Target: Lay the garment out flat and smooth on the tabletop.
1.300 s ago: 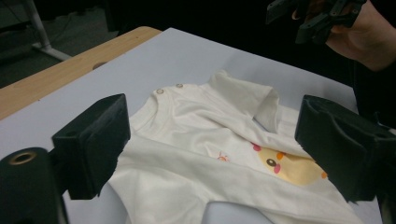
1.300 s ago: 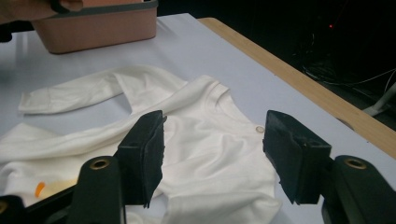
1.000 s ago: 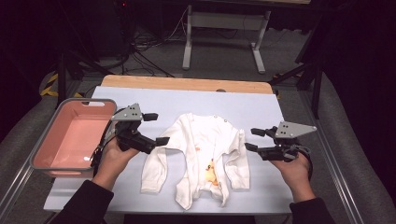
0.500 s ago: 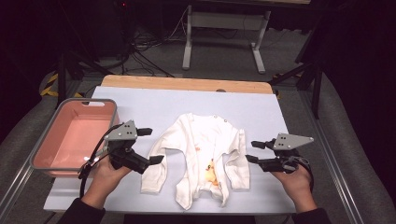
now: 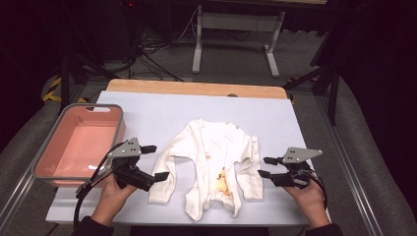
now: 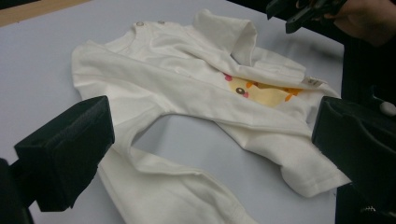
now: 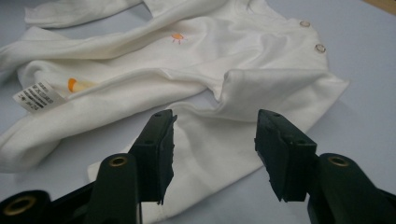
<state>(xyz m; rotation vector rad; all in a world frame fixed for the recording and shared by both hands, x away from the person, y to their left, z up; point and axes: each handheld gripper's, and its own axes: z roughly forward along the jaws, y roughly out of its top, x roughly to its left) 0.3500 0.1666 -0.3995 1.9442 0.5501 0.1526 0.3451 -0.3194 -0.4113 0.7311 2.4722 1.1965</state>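
The white baby garment (image 5: pixel 212 169) is spread mid-table, lengthwise toward the person. The left gripper (image 5: pixel 158 163) is held wide open at 1 sleeve; the right gripper (image 5: pixel 265 167), half-open, just closing, nothing gripped, is nearer the other.

Soft white cloth garment (image 5: pixel 216 162), matt

black tool (image 5: pixel 153 162) with grey three-cornered plate, trailing cable
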